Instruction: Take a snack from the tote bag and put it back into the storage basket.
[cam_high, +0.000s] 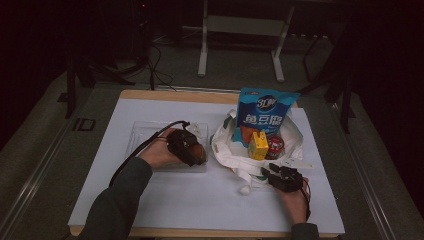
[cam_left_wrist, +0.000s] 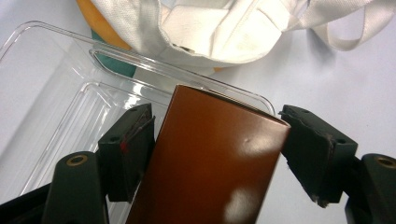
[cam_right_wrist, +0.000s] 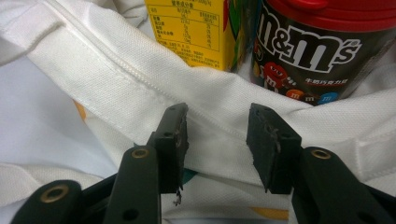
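High view: a white sheet is laid over the table. The left gripper is held over the right end of a clear plastic tray, with a brown box seen between its jaws. Just right of the tray a white tote bag is spread open. A blue snack bag is stood at its back, with a yellow carton and a dark candy jar side by side in front of it. The right gripper is placed at the bag's near edge, beside the handles.

Left gripper view: the brown box is seen between the two jaws, tilted. The left pad is pressed on the box side; the right pad is met at the box's upper corner. The jaws are set wide, about the box's width. The tray is seen below and behind, the box over its corner rim. The tote bag is seen beyond, an orange patch at its edge.

Right gripper view: the jaws are held partly open, nothing gripped. The bag's white hem is crossed behind and between them; contact cannot be told. The yellow carton and the M&M's jar, red-lidded, are seen just beyond the hem, touching each other.
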